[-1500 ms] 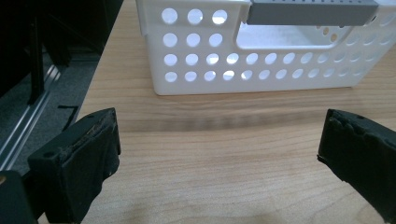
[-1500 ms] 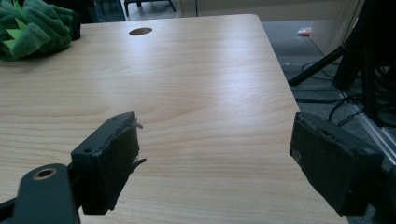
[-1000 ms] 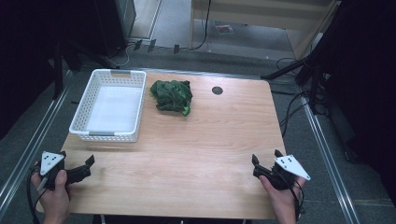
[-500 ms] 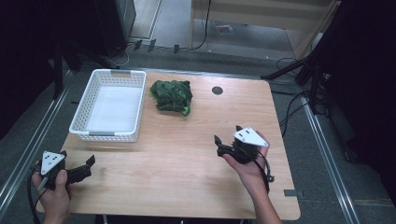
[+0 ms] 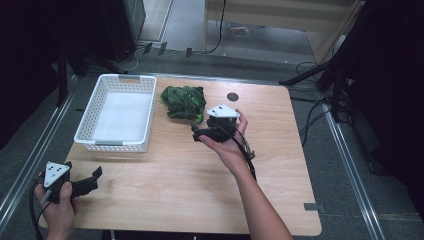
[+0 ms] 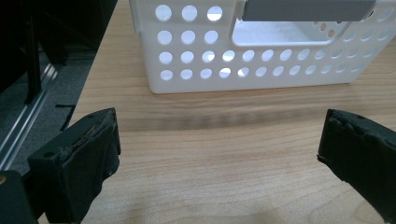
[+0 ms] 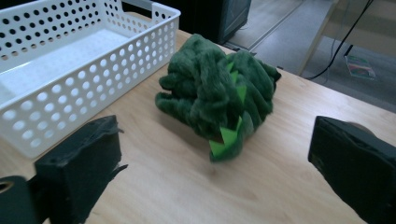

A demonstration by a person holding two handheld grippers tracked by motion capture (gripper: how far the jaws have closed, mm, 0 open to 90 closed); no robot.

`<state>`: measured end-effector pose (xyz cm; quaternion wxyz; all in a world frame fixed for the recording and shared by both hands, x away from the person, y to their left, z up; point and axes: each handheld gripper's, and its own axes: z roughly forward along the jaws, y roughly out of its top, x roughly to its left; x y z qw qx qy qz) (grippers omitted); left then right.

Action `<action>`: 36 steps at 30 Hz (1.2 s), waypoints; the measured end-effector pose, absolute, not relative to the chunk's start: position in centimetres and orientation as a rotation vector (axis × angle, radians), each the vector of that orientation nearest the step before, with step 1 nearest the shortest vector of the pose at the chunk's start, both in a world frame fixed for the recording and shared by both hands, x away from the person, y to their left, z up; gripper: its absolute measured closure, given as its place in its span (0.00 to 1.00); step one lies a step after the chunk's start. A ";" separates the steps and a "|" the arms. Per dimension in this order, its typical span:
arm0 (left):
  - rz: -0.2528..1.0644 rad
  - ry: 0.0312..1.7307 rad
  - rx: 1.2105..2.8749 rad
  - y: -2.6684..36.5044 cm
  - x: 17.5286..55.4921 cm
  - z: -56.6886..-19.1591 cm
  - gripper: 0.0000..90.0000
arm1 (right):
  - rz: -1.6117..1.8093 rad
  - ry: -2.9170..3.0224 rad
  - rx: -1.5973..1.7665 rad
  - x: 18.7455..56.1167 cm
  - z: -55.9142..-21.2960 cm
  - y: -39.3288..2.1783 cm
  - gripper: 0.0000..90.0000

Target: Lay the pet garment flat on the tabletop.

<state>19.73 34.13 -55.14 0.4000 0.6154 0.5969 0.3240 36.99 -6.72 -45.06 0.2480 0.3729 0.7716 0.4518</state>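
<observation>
the table (image 5: 180,190) is seen under a white basket (image 5: 120,117), with a green plush toy (image 5: 184,101) lying just beside it. the right gripper (image 5: 200,134) is held near the toy, its jaws just opened wide, nothing between them. the left gripper (image 5: 92,180) is kept wide open, empty.

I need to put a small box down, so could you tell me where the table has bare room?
The near half of the table, between the left tool and the right forearm, is bare. It's crowded at the far side: basket, green plush toy and right tool.
</observation>
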 end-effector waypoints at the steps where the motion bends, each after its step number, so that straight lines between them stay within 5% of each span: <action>1: 0.820 1.510 1.557 34.1 19.7 -55.1 0.00 | 1.222 2.107 1.009 37.6 -45.1 -6.2 0.00; 25: 0.792 1.510 1.557 34.2 19.9 -55.2 0.00 | 0.960 2.200 1.193 49.9 -50.6 3.6 0.02; 27: 0.793 1.508 1.559 34.2 19.9 -55.2 0.00 | 0.962 2.214 1.196 50.0 -50.8 3.7 0.08; 28: 0.791 1.507 1.559 34.2 19.8 -55.2 0.00 | 0.957 2.208 1.201 50.1 -51.3 3.8 0.40; 30: 0.787 1.506 1.561 34.2 19.8 -55.1 0.00 | 0.948 2.175 1.182 49.9 -51.4 3.7 0.74; 31: 0.788 1.505 1.561 34.2 19.7 -55.1 0.00 | 0.957 2.169 1.187 49.8 -51.3 3.5 0.83; 36: 0.811 1.496 1.561 34.1 19.6 -55.1 0.00 | 1.066 2.126 1.178 48.7 -49.2 2.1 0.90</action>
